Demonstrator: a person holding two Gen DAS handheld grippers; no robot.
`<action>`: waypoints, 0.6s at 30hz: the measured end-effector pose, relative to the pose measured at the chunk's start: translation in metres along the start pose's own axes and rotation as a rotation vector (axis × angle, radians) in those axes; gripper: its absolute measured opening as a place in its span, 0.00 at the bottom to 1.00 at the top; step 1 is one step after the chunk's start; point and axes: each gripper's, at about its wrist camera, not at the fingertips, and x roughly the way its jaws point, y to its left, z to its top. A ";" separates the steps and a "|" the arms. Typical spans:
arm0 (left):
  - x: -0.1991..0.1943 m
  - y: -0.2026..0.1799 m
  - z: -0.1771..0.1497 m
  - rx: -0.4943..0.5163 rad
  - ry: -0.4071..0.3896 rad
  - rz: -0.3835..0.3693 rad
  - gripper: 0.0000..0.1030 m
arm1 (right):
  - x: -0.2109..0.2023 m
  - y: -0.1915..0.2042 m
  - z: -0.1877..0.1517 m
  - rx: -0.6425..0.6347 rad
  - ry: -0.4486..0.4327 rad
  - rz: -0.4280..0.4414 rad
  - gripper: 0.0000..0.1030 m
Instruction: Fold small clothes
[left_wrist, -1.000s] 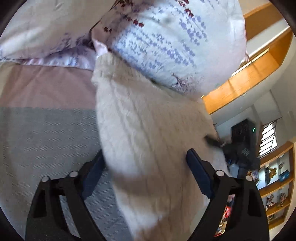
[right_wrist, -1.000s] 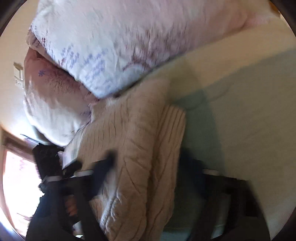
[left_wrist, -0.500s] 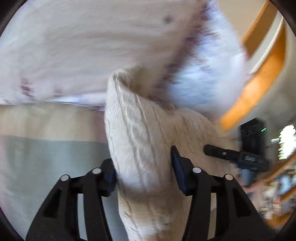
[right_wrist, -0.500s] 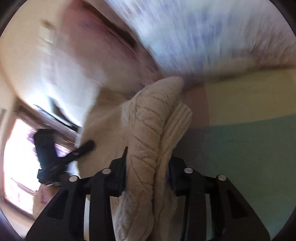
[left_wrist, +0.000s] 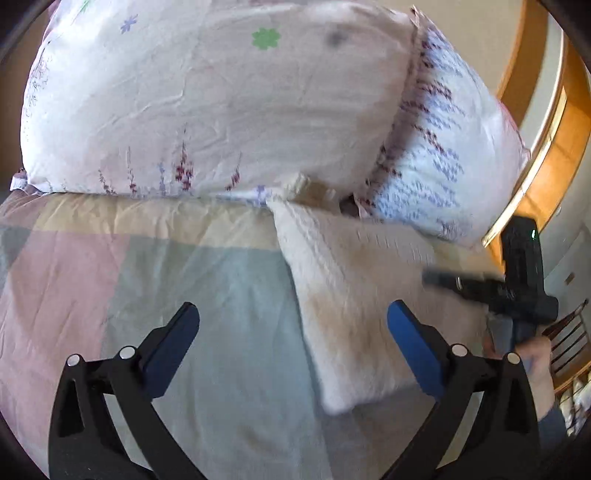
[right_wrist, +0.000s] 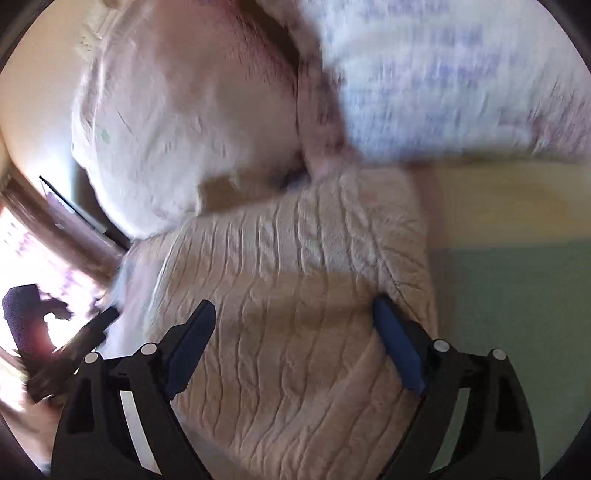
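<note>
Left tool (left_wrist: 291, 325) and right tool (right_wrist: 293, 325) both spread wide, empty, over the folded cream cable-knit sweater (right_wrist: 295, 314) lying mid-frame on the pastel patchwork bedspread (left_wrist: 110, 258) against floral pillows (left_wrist: 221, 103); risk: regrasping one layer unfolds it.

The cream cable-knit sweater (right_wrist: 295, 295) is chunky wool-looking stuff, ropey ridges and a soft matt nap, lying on a smooth pastel patchwork cotton bedspread (left_wrist: 147, 280). At the far side the floral-print pillow (left_wrist: 221, 103) is thin crinkled cloth, and off to the right there's glossy orange varnished wood trim (left_wrist: 535, 173). Both the left gripper (left_wrist: 293, 325) and right gripper (right_wrist: 295, 325) look like matt black plastic with blue rubbery pads (left_wrist: 413, 343) and shiny little metal pins.
</note>
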 end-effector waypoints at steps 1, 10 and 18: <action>-0.008 0.005 -0.006 0.002 0.011 0.026 0.98 | -0.010 0.004 -0.004 0.024 -0.008 -0.003 0.86; -0.008 -0.021 -0.074 0.098 0.140 0.132 0.98 | -0.081 0.021 -0.111 -0.028 -0.097 -0.377 0.99; 0.019 -0.036 -0.097 0.217 0.208 0.230 0.98 | -0.038 0.034 -0.140 -0.095 -0.003 -0.517 0.99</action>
